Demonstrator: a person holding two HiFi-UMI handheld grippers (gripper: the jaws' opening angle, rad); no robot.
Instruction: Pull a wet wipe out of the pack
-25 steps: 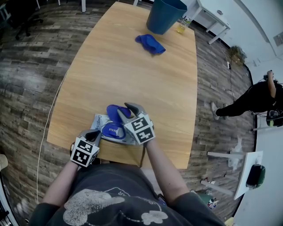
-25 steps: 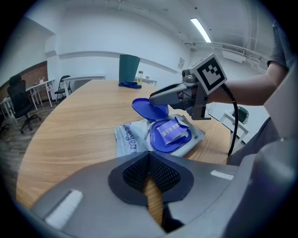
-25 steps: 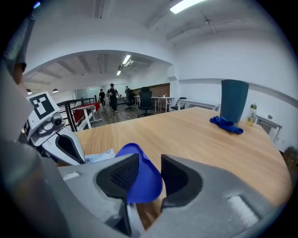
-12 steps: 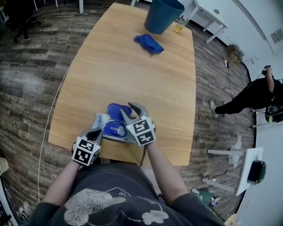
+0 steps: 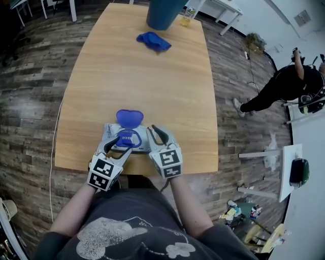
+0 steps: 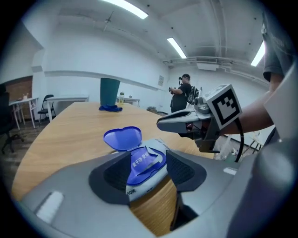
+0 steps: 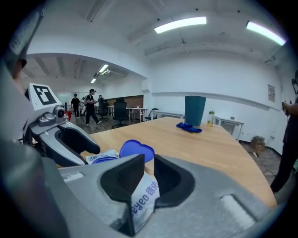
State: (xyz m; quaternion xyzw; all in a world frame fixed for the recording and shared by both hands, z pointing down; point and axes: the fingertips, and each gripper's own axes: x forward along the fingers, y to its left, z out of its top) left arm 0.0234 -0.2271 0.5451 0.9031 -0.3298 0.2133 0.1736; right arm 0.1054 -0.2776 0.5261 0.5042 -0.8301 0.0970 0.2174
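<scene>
1. Pack (image 5: 112, 136) of wet wipes lies flat at the near edge of the counter (image 5: 147, 86). Its blue lid (image 5: 129, 118) is flipped open toward the far side.
2. Left claw (image 6: 148, 157): jaws wide and opening, one on each side of the pack's blue opening. Pads are clear of it.
3. Right claw (image 7: 149, 169): jaws narrow and closing. The white film at the pack's right end is pinched between the pads.
4. Both claws are side by side at the pack, left one on the near-left, right one on the right end.
5. Far end of the counter: blue cloth (image 5: 153, 41), teal bin (image 5: 161, 12) just beyond it, bottle (image 5: 188, 15) right of the bin.
6. Person (image 5: 284, 86) is on the floor at far right, well apart from the counter.
</scene>
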